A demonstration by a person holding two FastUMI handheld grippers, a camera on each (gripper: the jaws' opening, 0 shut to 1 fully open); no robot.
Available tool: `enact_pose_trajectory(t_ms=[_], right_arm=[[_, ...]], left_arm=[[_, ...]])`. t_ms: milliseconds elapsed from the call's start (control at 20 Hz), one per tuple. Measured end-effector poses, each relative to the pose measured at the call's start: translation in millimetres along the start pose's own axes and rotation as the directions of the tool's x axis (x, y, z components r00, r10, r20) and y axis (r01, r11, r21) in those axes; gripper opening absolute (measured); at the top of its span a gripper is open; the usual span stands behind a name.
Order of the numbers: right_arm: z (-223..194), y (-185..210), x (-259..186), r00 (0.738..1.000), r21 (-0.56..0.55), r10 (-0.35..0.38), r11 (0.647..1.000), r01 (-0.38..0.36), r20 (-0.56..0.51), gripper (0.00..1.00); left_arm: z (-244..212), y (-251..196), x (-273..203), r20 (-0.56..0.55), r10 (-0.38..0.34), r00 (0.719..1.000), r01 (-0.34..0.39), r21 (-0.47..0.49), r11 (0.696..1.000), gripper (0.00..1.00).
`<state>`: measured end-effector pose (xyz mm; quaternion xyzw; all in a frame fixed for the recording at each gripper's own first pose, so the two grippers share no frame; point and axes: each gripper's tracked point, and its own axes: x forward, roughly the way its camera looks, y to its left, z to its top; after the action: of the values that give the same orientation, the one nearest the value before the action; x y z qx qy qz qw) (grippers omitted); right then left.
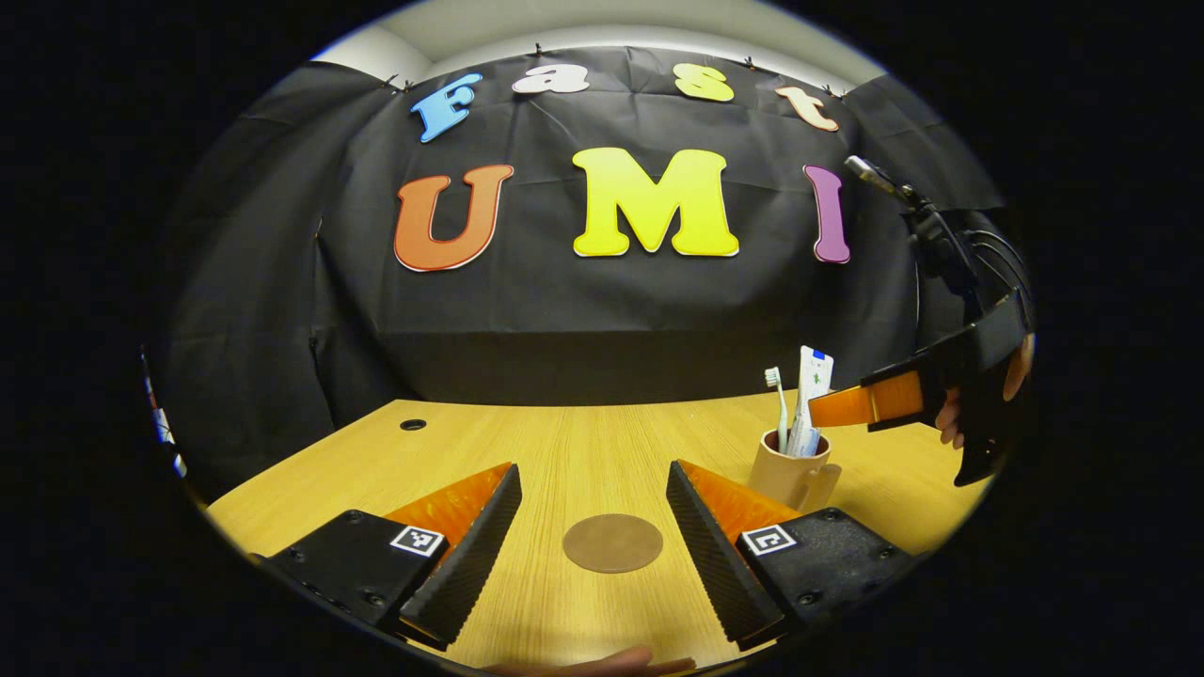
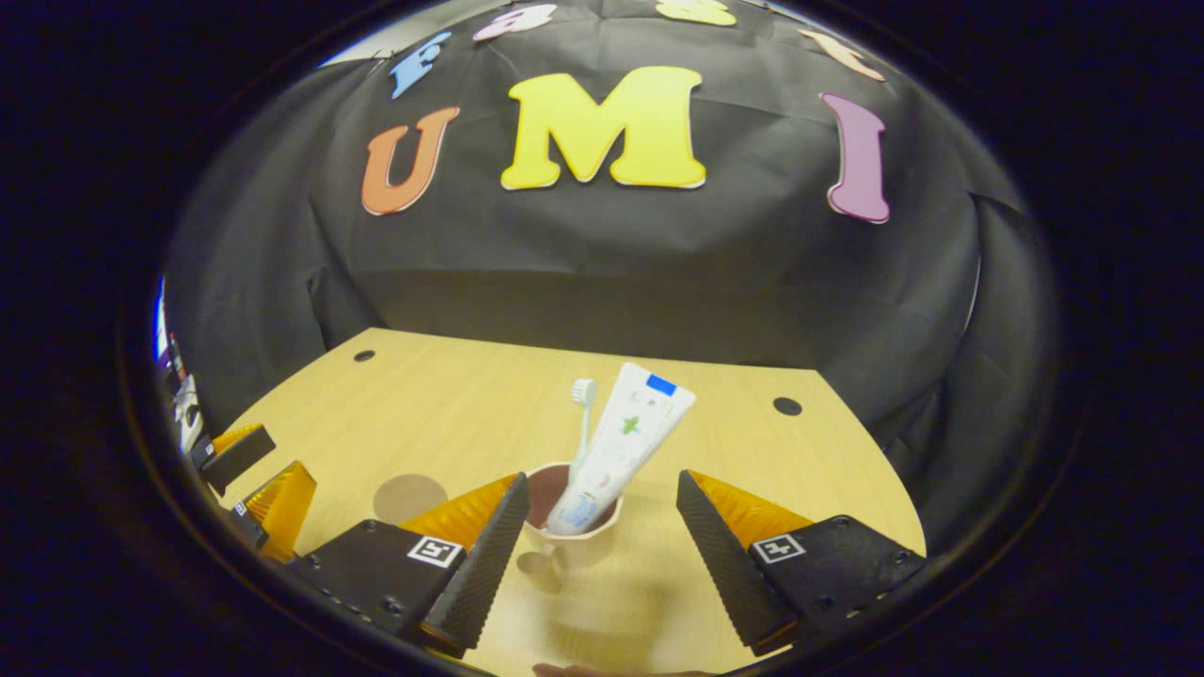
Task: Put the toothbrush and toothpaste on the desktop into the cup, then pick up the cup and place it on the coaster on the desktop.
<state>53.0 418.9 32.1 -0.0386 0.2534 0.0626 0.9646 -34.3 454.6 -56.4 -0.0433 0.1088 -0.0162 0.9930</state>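
Observation:
A beige cup [image 1: 788, 470] [image 2: 574, 536] stands upright on the wooden desktop, with a white toothbrush [image 1: 779, 402] [image 2: 583, 414] and a white toothpaste tube [image 1: 809, 400] [image 2: 621, 447] leaning inside it. The round brown coaster [image 1: 612, 543] [image 2: 409, 495] lies flat on the desk, to the cup's left. My left gripper [image 1: 593, 522] is open low over the desk, and the coaster lies between its fingers. My right gripper [image 2: 599, 545] is open above and just before the cup, apart from the tube. In the left gripper view the right gripper [image 1: 861, 406] hangs beside the tube's top, held by a hand [image 1: 950, 414].
The desktop [image 1: 583, 442] has round cable holes at its back left [image 1: 413, 424] and back right [image 2: 786, 405]. Black cloth closes the booth behind the desk. A camera stand [image 1: 931, 235] rises at the right. In the right gripper view the left gripper [image 2: 254, 484] sits at the desk's left edge.

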Motion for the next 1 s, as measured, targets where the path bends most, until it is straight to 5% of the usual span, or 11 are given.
enact_pose_trajectory(t_ms=[300,650,1000], right_arm=[[-22,5,15,0.972,-0.042,-0.075,0.997,0.067,-0.223,0.97],[-68,9,33,0.882,0.03,-0.091,0.992,0.119,-0.462,0.95],[-91,18,50,0.83,0.1,-0.048,0.987,0.123,-0.555,0.86]], left_arm=[[4,30,-10,0.021,0.043,0.999,-0.042,-0.067,0.997,0.99],[13,37,-18,0.064,0.045,0.997,-0.042,-0.052,0.998,0.99],[5,48,-20,0.054,0.065,0.996,-0.062,-0.056,0.996,0.99]])
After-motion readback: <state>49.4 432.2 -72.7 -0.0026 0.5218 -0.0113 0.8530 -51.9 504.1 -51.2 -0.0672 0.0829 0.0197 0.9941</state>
